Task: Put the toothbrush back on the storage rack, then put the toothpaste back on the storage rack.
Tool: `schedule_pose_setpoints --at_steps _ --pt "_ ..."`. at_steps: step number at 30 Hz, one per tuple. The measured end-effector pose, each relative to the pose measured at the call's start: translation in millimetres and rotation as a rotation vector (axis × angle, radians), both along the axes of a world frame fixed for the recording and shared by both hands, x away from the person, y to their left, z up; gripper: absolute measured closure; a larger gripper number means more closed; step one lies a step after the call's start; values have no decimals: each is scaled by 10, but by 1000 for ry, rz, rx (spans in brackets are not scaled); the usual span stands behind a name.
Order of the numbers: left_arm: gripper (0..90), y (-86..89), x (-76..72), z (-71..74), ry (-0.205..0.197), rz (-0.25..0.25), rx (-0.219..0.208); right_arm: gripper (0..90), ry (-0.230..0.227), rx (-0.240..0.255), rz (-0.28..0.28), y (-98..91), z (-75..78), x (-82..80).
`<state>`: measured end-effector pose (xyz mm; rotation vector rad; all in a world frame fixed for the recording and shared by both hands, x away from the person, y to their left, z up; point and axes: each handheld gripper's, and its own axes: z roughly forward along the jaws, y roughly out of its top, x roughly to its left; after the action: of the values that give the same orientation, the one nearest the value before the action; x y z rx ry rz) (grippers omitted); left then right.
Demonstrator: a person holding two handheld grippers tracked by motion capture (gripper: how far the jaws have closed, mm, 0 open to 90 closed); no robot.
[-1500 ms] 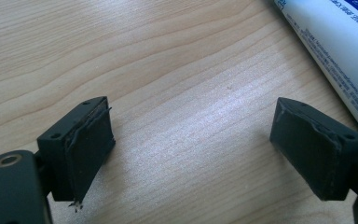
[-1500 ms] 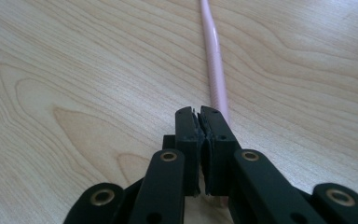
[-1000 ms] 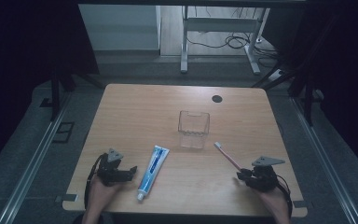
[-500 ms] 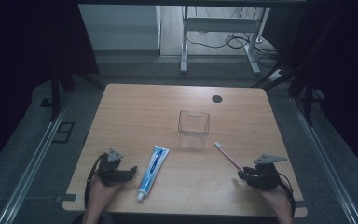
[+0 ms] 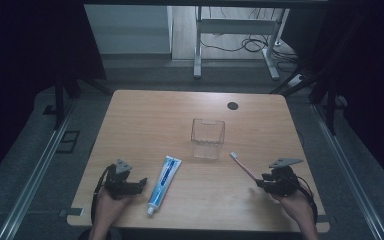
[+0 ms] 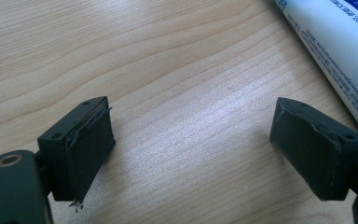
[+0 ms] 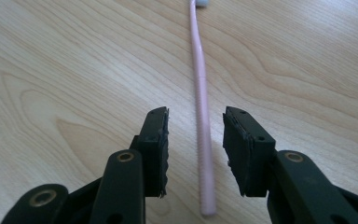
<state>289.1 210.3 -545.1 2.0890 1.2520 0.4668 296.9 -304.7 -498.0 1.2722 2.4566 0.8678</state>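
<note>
Pink plastic, long and thin: the pink toothbrush with a white head (image 7: 200, 93) lies flat on the light wooden bench (image 5: 155, 120), and my right tool (image 7: 195, 149) straddles the handle end of it. In the right gripper view the handle runs straight away between the two black jaws, along the tool's own line of sight, with the head farthest off. The pads stand apart on either side of the handle and do not press it, with a clear gap at each side. Those jaws have just been opening, with the handle between them the whole while.

From the high view the toothbrush (image 5: 243, 166) points from my right tool (image 5: 267, 184) up and left toward the clear square plastic cup (image 5: 208, 138), which stands upright near the bench's middle. So the right hand is plainly the nearer one for this pick.

My left tool (image 6: 191, 144) rests low over bare wood, jaws wide apart and holding nothing, with the blue and white toothpaste tube (image 6: 335, 51) just beside its right jaw.

Against the frame a second ago, toothbrush, tube and cup lie where they did, and the right tool's jaws stand a little wider.
</note>
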Motion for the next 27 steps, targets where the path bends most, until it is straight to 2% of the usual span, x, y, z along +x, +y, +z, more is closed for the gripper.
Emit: schedule_pose_setpoints --at_steps 14,27 --pt "131 0 0 0 1 1 -1 581 75 -40 21 57 -4 173" --pt "131 -1 -1 0 2 1 -2 567 107 -78 40 161 53 340"
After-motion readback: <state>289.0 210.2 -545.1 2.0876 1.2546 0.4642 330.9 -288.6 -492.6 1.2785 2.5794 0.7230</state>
